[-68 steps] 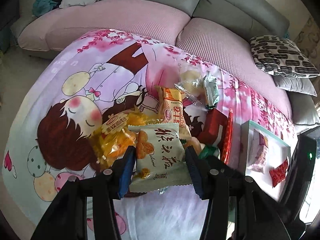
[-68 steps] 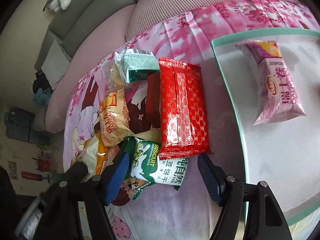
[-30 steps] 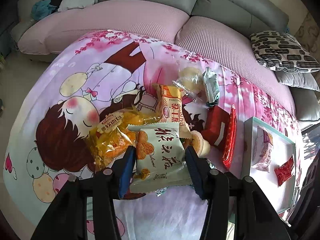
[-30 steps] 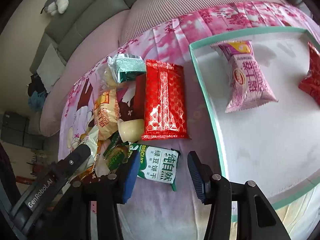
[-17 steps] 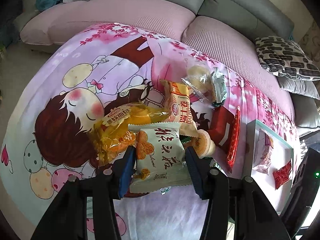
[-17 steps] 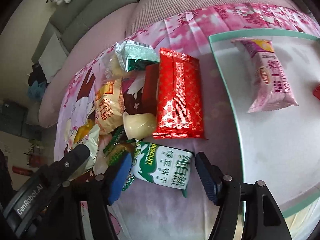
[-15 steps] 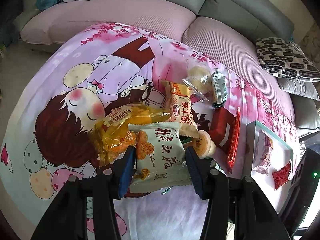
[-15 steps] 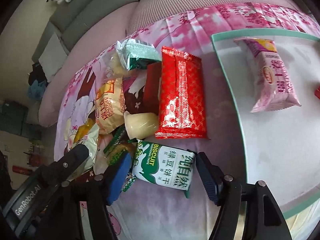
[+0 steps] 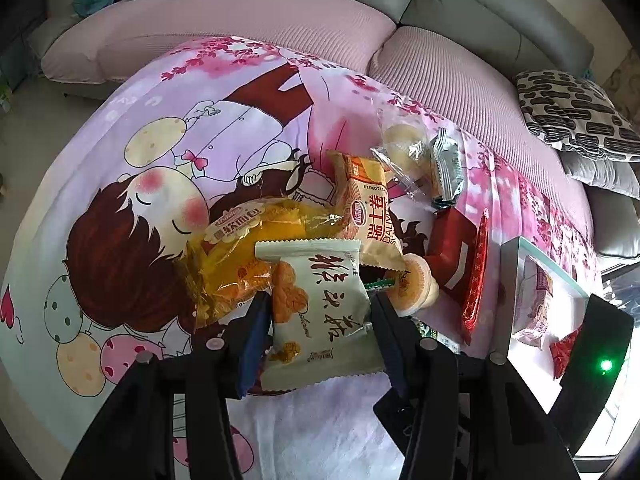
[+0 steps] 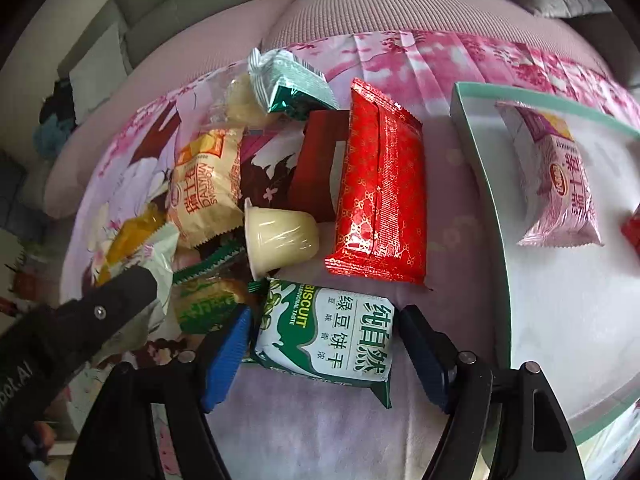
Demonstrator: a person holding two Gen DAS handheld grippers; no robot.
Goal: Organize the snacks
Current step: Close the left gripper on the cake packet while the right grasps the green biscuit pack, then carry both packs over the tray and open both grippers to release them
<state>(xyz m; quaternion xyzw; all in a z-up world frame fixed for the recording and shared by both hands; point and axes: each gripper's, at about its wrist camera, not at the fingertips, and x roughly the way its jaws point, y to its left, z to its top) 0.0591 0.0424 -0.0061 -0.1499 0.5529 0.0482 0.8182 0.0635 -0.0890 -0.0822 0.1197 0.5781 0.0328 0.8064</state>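
My left gripper (image 9: 320,322) is shut on a pale green cracker packet (image 9: 332,280), held just above the snack pile on the cartoon-print cloth (image 9: 160,128). In the right wrist view a green-and-white biscuit packet (image 10: 324,332) lies flat on the cloth between the blue pads of my right gripper (image 10: 324,338). Its jaws are opening, and neither pad presses on the packet. A white tray (image 10: 480,184) with a teal rim sits to the right and holds a pink roll packet (image 10: 560,184) and a small red packet (image 10: 632,232).
The pile holds a red foil packet (image 10: 376,196), a dark red box (image 10: 316,168), a jelly cup (image 10: 280,236), an orange roll packet (image 10: 204,188), a yellow bread bag (image 9: 240,256) and a green foil packet (image 10: 292,84). A pink-covered sofa (image 9: 280,28) curves behind.
My right gripper's jaws have widened, and it has sunk closer around the green-and-white biscuit packet. My left gripper keeps the cracker packet in much the same place.
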